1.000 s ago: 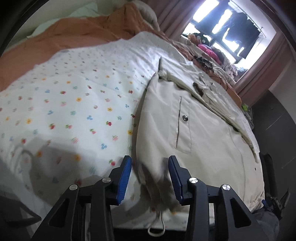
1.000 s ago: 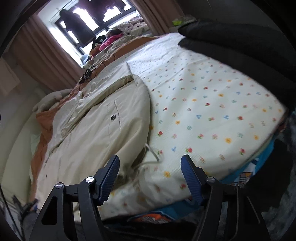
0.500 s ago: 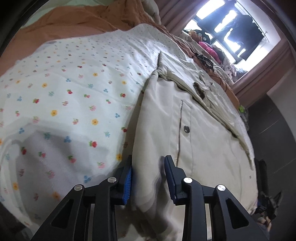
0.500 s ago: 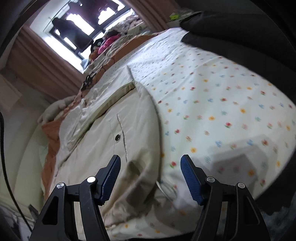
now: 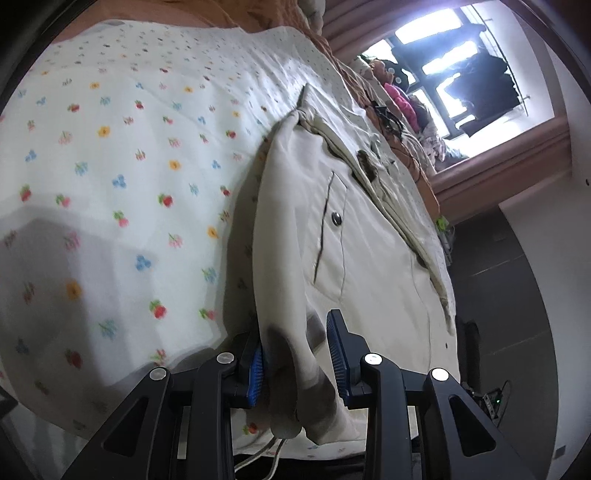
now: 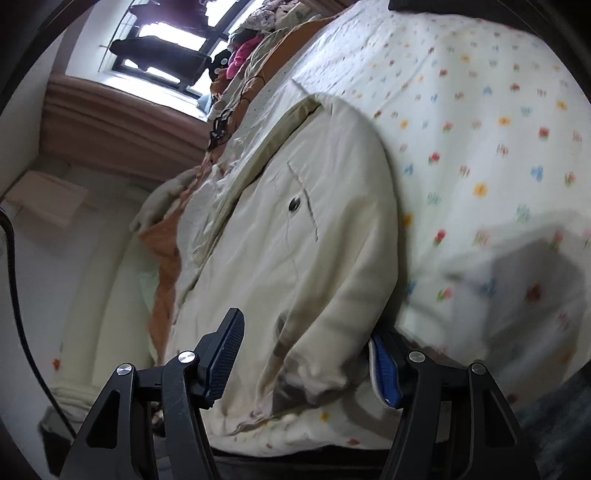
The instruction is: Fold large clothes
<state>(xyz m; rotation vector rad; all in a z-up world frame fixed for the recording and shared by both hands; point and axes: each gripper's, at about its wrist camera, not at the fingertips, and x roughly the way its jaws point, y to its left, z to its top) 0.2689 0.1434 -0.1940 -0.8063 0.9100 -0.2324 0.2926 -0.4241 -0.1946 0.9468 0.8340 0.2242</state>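
A cream jacket [image 5: 354,236] with a snap pocket lies flat on a flowered bedspread [image 5: 110,166]. My left gripper [image 5: 297,354] straddles the jacket's near hem corner, its jaws still apart with the cloth bunched between them. In the right wrist view the same jacket [image 6: 295,240] fills the middle. My right gripper [image 6: 306,354] is wide open around the other near hem corner, one blue pad [image 6: 384,365] under the cloth edge and the other above it.
An orange blanket [image 5: 229,14] lies at the far side of the bed. A window with hanging dark clothes [image 5: 472,88] and a clothes pile [image 6: 243,55] stand beyond the bed. The bed's near edge runs just under both grippers.
Both grippers have moved forward onto the jacket's near hem. The left jaws have narrowed around the cloth. The right jaws stay wide, now with the hem between them.
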